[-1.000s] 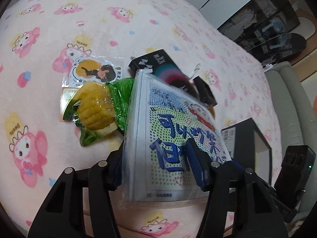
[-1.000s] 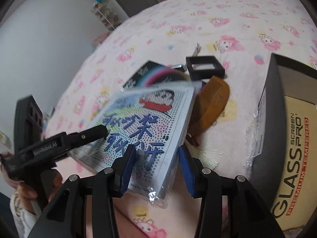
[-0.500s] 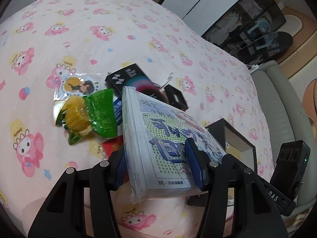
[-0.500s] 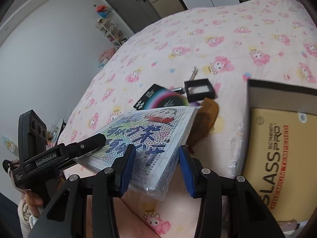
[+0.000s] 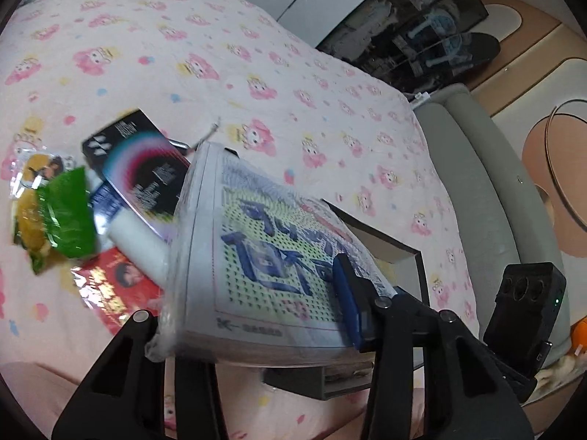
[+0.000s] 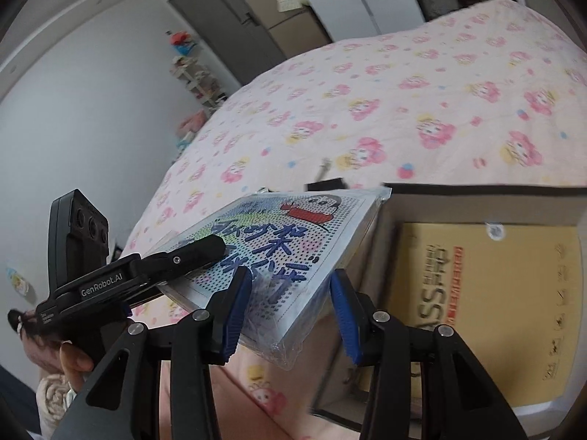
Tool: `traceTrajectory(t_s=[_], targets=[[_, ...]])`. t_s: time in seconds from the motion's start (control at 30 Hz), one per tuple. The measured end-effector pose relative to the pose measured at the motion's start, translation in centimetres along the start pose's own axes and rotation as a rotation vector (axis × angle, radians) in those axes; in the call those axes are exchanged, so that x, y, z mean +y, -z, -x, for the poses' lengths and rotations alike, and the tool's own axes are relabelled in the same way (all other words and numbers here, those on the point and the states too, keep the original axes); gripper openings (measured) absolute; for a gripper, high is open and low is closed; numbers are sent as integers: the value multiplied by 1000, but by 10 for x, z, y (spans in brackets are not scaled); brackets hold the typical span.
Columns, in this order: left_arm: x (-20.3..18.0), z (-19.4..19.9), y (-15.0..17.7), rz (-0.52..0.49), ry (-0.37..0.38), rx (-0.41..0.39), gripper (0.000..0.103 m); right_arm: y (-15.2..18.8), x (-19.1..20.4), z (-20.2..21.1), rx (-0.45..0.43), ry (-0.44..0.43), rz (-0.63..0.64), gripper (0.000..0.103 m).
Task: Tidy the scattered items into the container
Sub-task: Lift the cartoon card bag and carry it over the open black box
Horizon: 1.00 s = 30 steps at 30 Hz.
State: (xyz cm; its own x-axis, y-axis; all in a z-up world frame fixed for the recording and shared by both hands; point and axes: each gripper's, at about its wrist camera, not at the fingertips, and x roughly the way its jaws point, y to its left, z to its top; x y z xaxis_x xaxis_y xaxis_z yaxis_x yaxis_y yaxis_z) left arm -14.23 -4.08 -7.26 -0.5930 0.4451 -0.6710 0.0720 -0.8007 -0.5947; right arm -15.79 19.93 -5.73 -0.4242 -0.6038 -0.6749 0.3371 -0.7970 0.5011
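My left gripper point(image 5: 256, 300) is shut on a flat plastic-wrapped bead-art kit point(image 5: 271, 256) with blue characters and holds it up, tilted, above the bed. The kit also shows in the right wrist view point(image 6: 279, 249), its far corner at the rim of the grey box point(image 6: 477, 190). The box holds a tan screen-protector pack point(image 6: 495, 300). My right gripper point(image 6: 290, 304) is open, its blue pads on either side of the kit's near corner, with a gap. The left gripper point(image 6: 198, 249) shows there clamping the kit's edge.
On the pink cartoon bedsheet point(image 5: 220, 55) lie a black booklet point(image 5: 143, 172), a green corn packet point(image 5: 58, 216), a red packet point(image 5: 113, 289), a white tube point(image 5: 139, 245) and a sticker point(image 5: 40, 165). The box rim point(image 5: 385, 242) lies right. A grey sofa point(image 5: 488, 198) is beyond.
My left gripper has lifted the kit and carried it right, up to the box's left rim. My right gripper rose along with it, jaws still open.
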Motion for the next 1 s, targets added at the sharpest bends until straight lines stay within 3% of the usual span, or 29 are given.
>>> traceTrajectory(t_s=[0.17,0.6,1.0], targets=[[-23,-22,0,-33,5,27,44,-1,-25,11,-24,-17,-52,40],[-56,-30,6,-111,-21,25,44,-1,-51,29,-55,-55,-88,40],[-92,-47,11,-188,20,63,44,2,-71,57,-97,-50,-113,40]])
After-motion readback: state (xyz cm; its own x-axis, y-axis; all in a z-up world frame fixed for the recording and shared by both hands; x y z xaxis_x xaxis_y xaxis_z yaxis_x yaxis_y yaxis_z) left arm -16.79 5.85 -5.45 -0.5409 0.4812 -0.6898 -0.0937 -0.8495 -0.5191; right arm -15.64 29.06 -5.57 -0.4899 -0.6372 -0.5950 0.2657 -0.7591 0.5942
